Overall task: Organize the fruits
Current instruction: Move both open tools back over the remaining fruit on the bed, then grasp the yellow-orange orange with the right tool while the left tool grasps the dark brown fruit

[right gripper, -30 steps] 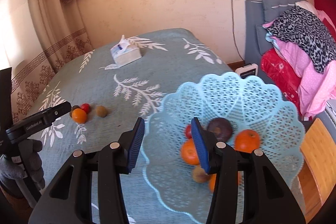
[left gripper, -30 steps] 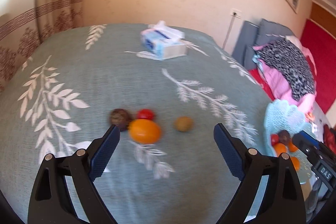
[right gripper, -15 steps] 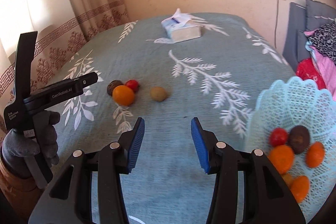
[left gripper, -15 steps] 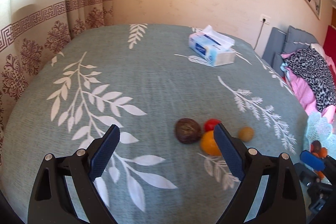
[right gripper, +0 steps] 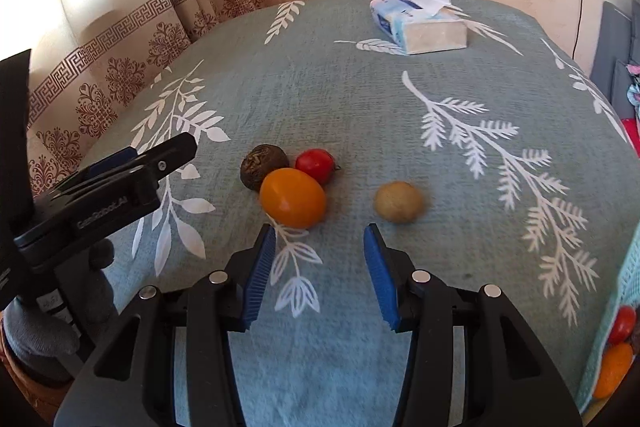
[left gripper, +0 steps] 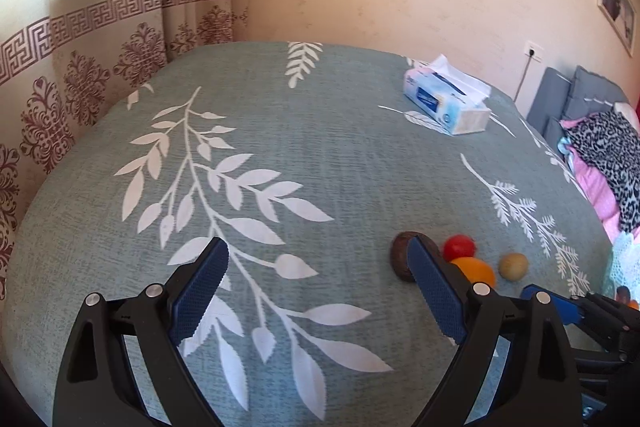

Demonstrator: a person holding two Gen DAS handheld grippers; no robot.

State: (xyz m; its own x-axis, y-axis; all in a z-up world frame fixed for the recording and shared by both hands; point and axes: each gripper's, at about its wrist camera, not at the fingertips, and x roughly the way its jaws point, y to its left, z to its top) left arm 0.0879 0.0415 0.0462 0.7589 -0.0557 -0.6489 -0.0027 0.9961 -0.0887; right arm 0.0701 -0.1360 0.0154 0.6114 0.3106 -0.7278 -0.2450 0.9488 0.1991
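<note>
right wrist: four fruits [right gripper: 293, 197] (one orange), right gripper [right gripper: 320, 267], left gripper [left gripper: 316, 287] both spread, empty.

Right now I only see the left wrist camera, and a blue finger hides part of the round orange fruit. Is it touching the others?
Observer: It looks so. In the right wrist view the round orange fruit sits right against the dark wrinkled fruit and the small red tomato.
Operator: Is the other gripper holding anything?
Observer: No. The right gripper is open and empty, pointing at the cloth between the orange fruit and the round tan fruit, which lies apart from the cluster.
</note>
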